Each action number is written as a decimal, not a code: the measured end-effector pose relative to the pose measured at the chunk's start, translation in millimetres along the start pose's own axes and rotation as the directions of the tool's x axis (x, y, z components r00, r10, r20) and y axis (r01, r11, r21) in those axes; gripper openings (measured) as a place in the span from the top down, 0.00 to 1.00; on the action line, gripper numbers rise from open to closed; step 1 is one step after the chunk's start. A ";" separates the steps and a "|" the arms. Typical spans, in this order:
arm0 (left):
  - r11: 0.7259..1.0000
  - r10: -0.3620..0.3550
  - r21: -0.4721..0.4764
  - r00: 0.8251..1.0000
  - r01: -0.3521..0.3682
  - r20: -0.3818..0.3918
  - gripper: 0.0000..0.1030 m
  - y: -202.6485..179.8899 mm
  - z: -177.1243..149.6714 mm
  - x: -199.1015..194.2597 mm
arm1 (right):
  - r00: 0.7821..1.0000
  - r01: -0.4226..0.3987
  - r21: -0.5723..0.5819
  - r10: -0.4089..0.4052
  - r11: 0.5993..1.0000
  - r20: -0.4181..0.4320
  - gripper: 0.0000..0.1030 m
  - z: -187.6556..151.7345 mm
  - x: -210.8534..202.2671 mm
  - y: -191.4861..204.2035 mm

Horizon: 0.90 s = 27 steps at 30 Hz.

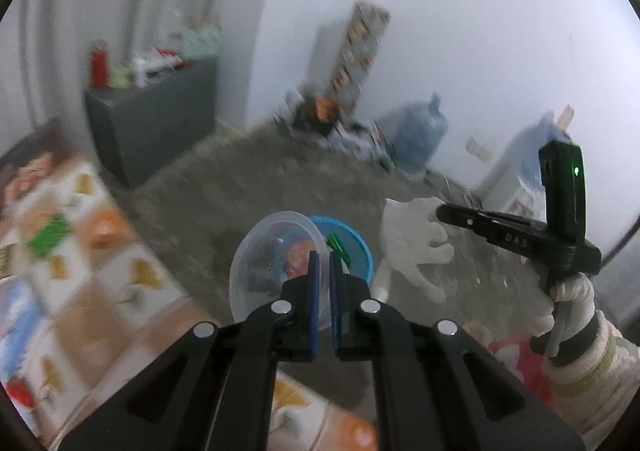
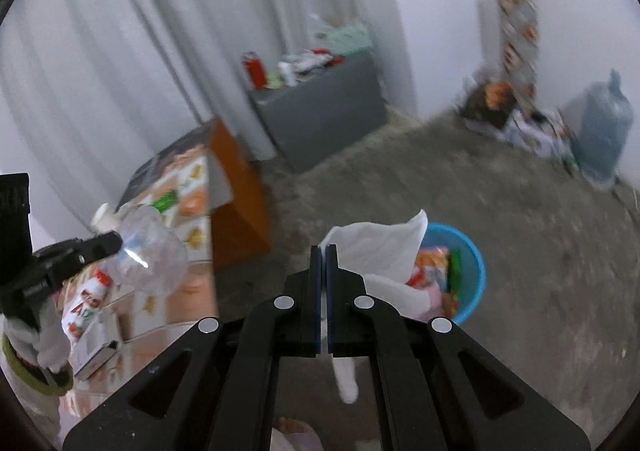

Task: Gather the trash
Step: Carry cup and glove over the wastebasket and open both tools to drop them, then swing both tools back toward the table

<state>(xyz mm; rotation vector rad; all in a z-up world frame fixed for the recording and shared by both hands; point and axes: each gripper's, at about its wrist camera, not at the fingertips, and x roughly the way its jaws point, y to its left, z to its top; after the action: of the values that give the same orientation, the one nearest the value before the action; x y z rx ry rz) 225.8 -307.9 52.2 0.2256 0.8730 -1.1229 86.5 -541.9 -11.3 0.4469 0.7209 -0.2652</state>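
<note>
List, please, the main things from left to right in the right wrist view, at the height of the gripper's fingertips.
Left gripper → clear plastic bottle it holds → orange side of the table → right gripper → white tissue it holds → blue bin.

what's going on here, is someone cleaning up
A person with a handheld gripper in each hand is collecting trash. The left gripper is shut on a clear plastic bottle, and the right gripper is shut on a crumpled white tissue. Both are held above a blue bin on the floor, which already holds colourful wrappers. Neither item has been dropped in yet. A table with a patterned cloth stands beside them.
</note>
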 end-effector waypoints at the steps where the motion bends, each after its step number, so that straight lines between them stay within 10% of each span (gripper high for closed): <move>1: 1.000 -0.004 0.007 1.000 0.004 -0.020 0.96 -6.6 3.4 16.6 | 1.000 0.010 0.015 -0.009 1.000 -0.012 1.00 -1.9 6.5 -8.9; 16: 0.996 -0.081 -0.055 0.976 0.071 -0.202 0.95 -31.1 46.9 225.5 | 0.990 0.096 0.279 -0.063 0.955 -0.125 0.98 0.0 115.9 -111.7; 20: 0.993 -0.057 -0.112 0.977 0.034 -0.208 0.47 -21.8 46.0 253.9 | 0.981 0.149 0.266 -0.109 0.952 -0.161 0.83 -8.3 144.1 -124.7; 27: 0.987 -0.088 -0.153 0.972 0.054 -0.220 0.47 -9.8 35.6 249.3 | 0.972 0.184 0.320 -0.125 0.929 -0.197 0.78 -38.0 142.5 -143.6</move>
<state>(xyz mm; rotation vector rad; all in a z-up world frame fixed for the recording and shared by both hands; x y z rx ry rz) 272.8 -504.6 -98.2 0.2050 1.1696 -1.1083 112.9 -660.6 -177.4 0.7474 0.8882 -0.5085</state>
